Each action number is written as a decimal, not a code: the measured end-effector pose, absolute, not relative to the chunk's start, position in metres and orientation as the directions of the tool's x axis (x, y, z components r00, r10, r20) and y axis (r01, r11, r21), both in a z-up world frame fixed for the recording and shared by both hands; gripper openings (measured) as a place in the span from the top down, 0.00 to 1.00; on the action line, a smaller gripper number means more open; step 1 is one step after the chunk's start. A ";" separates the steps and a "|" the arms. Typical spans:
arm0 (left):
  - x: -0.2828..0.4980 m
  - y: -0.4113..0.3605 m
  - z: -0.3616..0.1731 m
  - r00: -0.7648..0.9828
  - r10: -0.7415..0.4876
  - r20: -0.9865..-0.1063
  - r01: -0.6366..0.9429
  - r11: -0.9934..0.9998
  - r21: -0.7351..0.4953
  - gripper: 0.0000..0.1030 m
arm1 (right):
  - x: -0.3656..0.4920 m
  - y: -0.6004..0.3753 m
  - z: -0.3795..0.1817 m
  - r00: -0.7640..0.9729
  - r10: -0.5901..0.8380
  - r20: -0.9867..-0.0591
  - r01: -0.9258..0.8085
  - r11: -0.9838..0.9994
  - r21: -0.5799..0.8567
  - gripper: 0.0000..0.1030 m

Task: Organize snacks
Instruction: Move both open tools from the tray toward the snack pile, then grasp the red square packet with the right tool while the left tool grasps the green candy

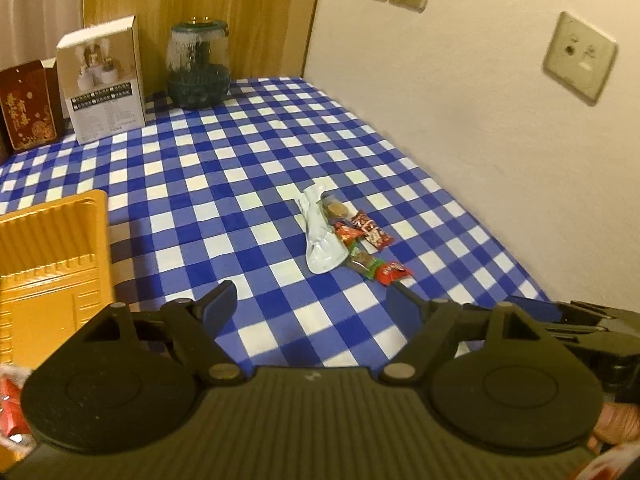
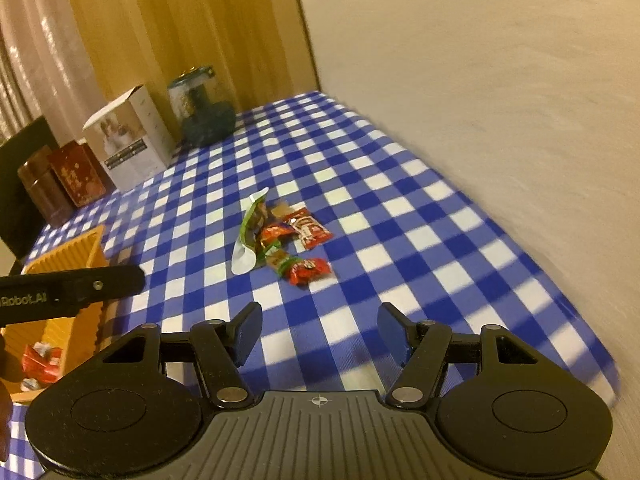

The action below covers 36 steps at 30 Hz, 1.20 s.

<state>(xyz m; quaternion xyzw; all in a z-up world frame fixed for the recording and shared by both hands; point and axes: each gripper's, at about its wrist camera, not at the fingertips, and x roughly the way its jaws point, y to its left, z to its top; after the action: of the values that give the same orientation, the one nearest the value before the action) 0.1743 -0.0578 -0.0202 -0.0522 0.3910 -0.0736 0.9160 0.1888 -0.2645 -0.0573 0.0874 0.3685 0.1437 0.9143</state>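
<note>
A: So where do the tongs stand?

B: Both sets are apart and hold nothing. The left gripper (image 1: 310,300) and the right gripper (image 2: 318,330) each hover over bare checked tablecloth (image 1: 224,184), and the snack pile (image 1: 348,240) lies ahead of both, out past the fingertips, no contact yet.

A: Which hand is nearer?

B: Hard to call; I'd judge them about level. In the left view the pile sits slightly right of centre, in the right view slightly left, so it lies between the two.

A: And its long axis?

B: The pale pouch (image 2: 246,244) runs away from the grippers, with small red wrappers (image 2: 308,272) alongside to its right.

A: Anything in the way?

B: Nothing between tongs and pile. The gold tray (image 1: 52,248) sits to the left, some red packets already in it. Further back, well clear, stand a white carton (image 1: 102,80), a red box (image 1: 28,108) and a dark glass jar (image 1: 198,68).
</note>
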 end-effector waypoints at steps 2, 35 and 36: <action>0.184 -0.060 -0.029 0.682 -0.168 -0.711 0.087 0.985 -0.149 0.23 | 0.202 -0.260 -0.063 0.677 0.337 -0.655 -0.213 0.941 0.263 0.37; 0.234 -0.064 -0.075 0.631 -0.162 -0.758 0.070 0.986 -0.152 0.22 | 0.278 -0.228 -0.103 0.636 0.351 -0.687 -0.353 0.924 0.145 0.76; 0.234 -0.065 -0.077 0.627 -0.171 -0.760 0.073 0.984 -0.162 0.22 | 0.279 -0.231 -0.102 0.642 0.346 -0.684 -0.340 0.928 0.150 0.76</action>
<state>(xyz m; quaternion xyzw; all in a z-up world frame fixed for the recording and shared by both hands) 0.2341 -0.0652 -0.0767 -0.0577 0.4264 -0.0677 0.9002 0.2792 -0.2306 -0.1016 0.0038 0.3784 0.1891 0.9061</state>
